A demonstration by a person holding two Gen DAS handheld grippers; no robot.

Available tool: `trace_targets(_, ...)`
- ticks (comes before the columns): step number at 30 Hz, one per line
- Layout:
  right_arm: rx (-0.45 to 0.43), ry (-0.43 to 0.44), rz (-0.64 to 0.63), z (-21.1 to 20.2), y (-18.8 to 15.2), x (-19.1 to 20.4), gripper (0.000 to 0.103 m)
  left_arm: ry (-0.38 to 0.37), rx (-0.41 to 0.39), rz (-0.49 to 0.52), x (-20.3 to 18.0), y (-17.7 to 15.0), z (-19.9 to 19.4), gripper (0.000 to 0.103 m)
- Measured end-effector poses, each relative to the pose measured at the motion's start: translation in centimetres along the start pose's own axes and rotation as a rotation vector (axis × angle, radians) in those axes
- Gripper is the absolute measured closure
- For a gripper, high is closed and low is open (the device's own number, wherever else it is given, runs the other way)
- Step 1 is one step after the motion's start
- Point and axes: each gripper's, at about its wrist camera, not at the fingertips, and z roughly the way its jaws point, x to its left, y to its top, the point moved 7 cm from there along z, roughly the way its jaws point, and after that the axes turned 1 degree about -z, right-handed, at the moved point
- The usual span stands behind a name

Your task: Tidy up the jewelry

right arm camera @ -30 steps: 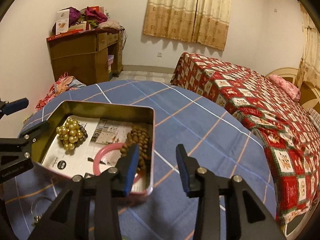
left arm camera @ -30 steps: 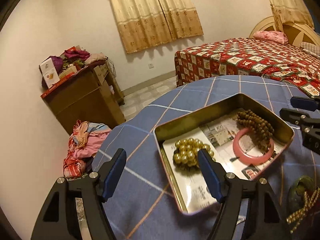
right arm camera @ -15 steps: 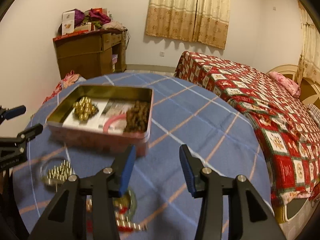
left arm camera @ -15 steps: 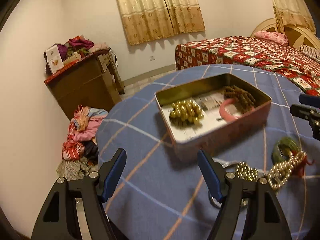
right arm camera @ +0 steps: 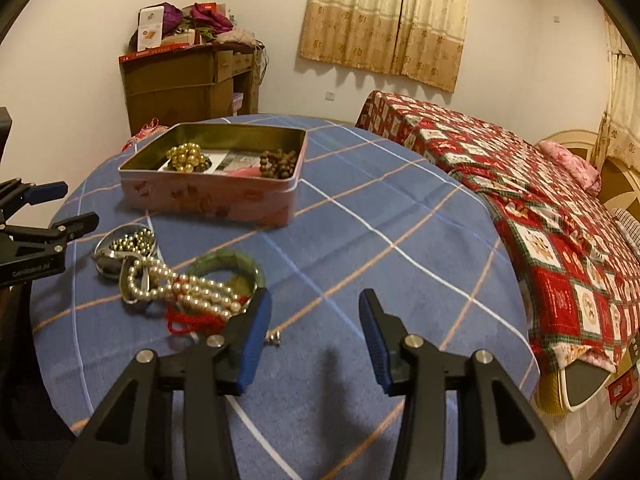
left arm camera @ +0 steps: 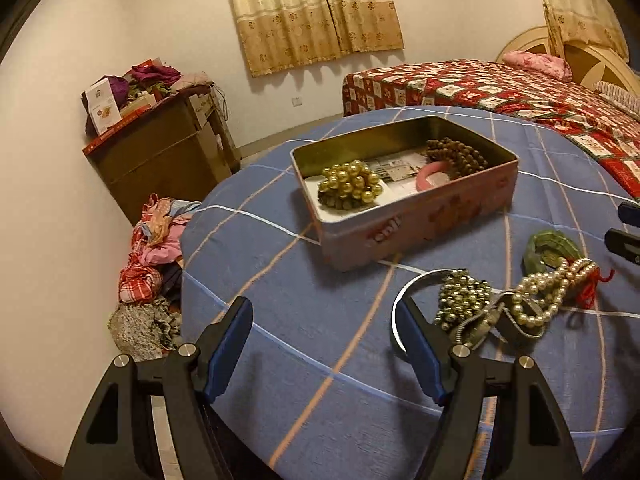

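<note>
Blue checked cloth covers the round table (right arm camera: 400, 240). On it stands the pink tin (left arm camera: 420, 216), holding gold beads (left arm camera: 350, 184); nearer than the tin lies a pearl strand (right arm camera: 192, 288) beside a green bangle (right arm camera: 228, 264). Beyond the tin: wooden cabinet (right arm camera: 180, 80), quilted bed (right arm camera: 540, 200). Left gripper (left arm camera: 324, 344) and right gripper (right arm camera: 316, 332) gape, empty.
</note>
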Motion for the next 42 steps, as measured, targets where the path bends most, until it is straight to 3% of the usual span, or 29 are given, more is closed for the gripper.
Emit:
trace_targets(9,-0.035,0.078,-0.05,-1.0,0.3,2.5,0.053,-0.034,-0.031,-0.002,-0.7,0.5,-1.5,0.029)
trace_targets(18,0.025,0.147,-0.116,1.3,-0.5,5.2,0.052,-0.05,-0.005,-0.003,-1.0,-0.2,-0.7,0.029)
trace_targets(21,0.022,0.158,-0.112,1.5,-0.6,5.3,0.065,-0.054,-0.004,-0.006,-1.0,-0.2,-0.7,0.029)
trace_targets(24,0.006,0.154,-0.114,1.0,-0.5,5.2,0.089,-0.067,-0.013,-0.003,-1.3,-0.1,-0.9,0.029)
trace_targets(26,0.003,0.155,-0.109,0.9,-0.3,5.1,0.093,-0.077,-0.024,0.001,-1.5,0.0,-1.2,0.029)
trace_targets(42,0.016,0.047,-0.037,1.7,-0.2,2.5,0.094,-0.167,-0.066,0.047,-3.6,0.3,-2.6,0.029)
